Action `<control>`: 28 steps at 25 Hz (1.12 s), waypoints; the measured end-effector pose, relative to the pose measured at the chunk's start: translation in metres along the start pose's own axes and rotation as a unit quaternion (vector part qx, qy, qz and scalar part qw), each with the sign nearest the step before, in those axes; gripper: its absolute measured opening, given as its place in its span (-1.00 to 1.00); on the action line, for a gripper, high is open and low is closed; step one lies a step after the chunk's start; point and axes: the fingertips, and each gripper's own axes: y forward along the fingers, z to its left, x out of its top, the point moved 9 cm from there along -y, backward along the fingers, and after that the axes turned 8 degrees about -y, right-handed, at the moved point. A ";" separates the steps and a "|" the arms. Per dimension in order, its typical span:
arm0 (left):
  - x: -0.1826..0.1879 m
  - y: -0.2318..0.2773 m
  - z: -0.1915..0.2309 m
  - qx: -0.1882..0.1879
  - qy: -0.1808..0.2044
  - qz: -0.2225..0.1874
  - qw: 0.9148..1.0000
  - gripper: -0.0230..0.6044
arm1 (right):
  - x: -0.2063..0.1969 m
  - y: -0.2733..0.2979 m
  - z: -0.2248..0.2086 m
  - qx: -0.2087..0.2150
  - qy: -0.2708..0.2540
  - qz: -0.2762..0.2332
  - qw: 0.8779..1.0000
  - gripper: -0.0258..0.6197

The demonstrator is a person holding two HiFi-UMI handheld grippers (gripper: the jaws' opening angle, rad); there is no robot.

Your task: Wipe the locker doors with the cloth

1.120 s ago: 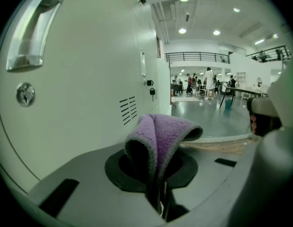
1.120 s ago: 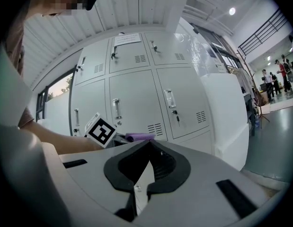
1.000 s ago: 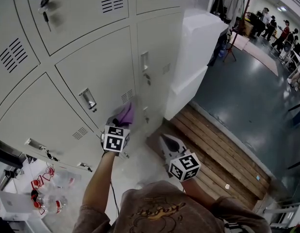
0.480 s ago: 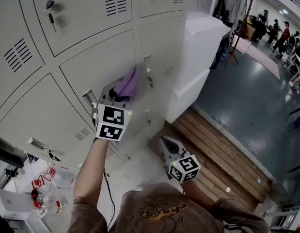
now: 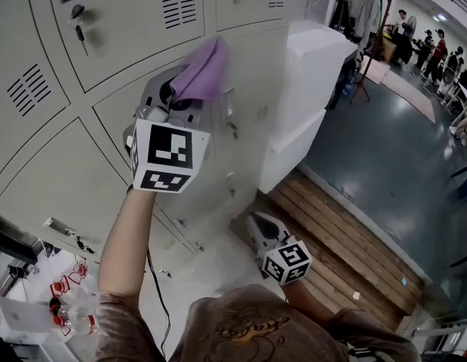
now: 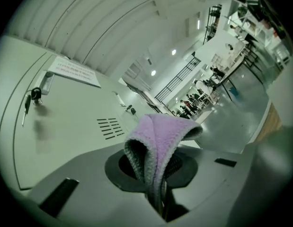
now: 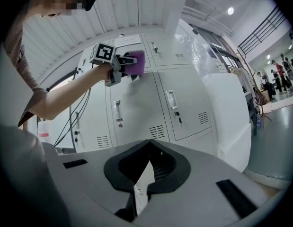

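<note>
Low in the head view, the right gripper (image 5: 257, 221) hangs beside the person's body above pale floor. Its fingers are closed together with nothing between them, and planks (image 5: 346, 240) lie to its right. Higher, left of centre, a bare arm (image 5: 124, 232) holds up the left gripper (image 5: 186, 95), whose fingers are clamped on a folded purple cloth (image 5: 204, 65). The cloth's free end sticks out past the fingers at upper centre, up against a grey locker door (image 5: 112, 110) near the seam under the upper door (image 5: 135, 13). Whether it presses the metal cannot be told. A key (image 5: 79, 17) hangs in the upper door's lock, left of the vent slots (image 5: 179, 10). Right of the lockers stands a white cabinet (image 5: 308, 81). Beyond it, at upper right, people (image 5: 437, 47) stand on a dark floor (image 5: 399, 142).
</note>
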 end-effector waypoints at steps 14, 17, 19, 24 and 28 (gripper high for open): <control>-0.005 0.023 0.011 0.035 0.085 0.018 0.996 -0.80 | -0.002 0.005 -0.006 -0.010 0.006 0.001 1.000 -0.93; -0.015 0.032 0.010 0.029 0.069 0.037 0.996 -0.80 | -0.002 0.006 -0.008 -0.013 0.008 0.002 1.000 -0.93; -0.019 0.036 0.010 0.028 0.059 0.044 0.997 -0.80 | -0.002 0.006 -0.011 -0.016 0.008 0.003 1.000 -0.93; -0.025 0.047 0.008 0.028 0.046 0.059 0.997 -0.80 | -0.002 0.008 -0.015 -0.020 0.010 0.003 1.000 -0.93; -0.030 0.053 0.004 0.027 0.046 0.074 0.996 -0.80 | -0.003 0.009 -0.016 -0.021 0.011 0.004 1.000 -0.93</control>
